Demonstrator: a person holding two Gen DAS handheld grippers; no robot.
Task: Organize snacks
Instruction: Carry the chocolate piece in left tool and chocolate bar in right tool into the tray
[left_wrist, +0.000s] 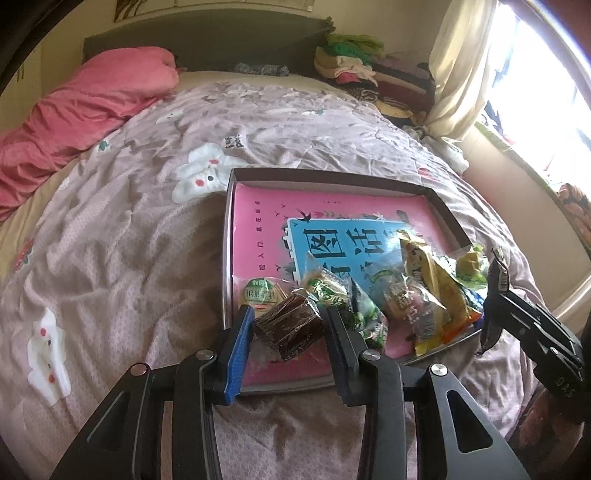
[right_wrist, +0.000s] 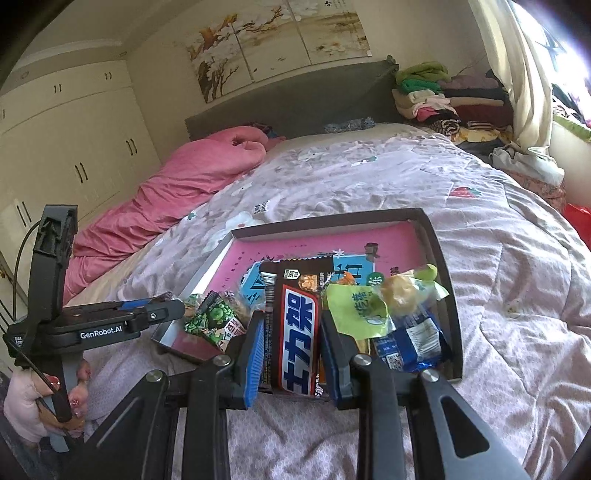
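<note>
Chocolate bar (right_wrist: 299, 343) in right gripper (right_wrist: 293, 343), long axis along fingers.

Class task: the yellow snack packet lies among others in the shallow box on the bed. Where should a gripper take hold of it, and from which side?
Grip the yellow snack packet by its raised far end, coming from above: that end juts free, while neighbouring wrappers crowd its lower part.

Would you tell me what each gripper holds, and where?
Left gripper: brown wrapped snack, by its sides. Right gripper: chocolate bar, by its long edges.

Snack bar (right_wrist: 299, 339) lower end hidden behind jaws; box (left_wrist: 443, 210) bottom partly covered.
</note>
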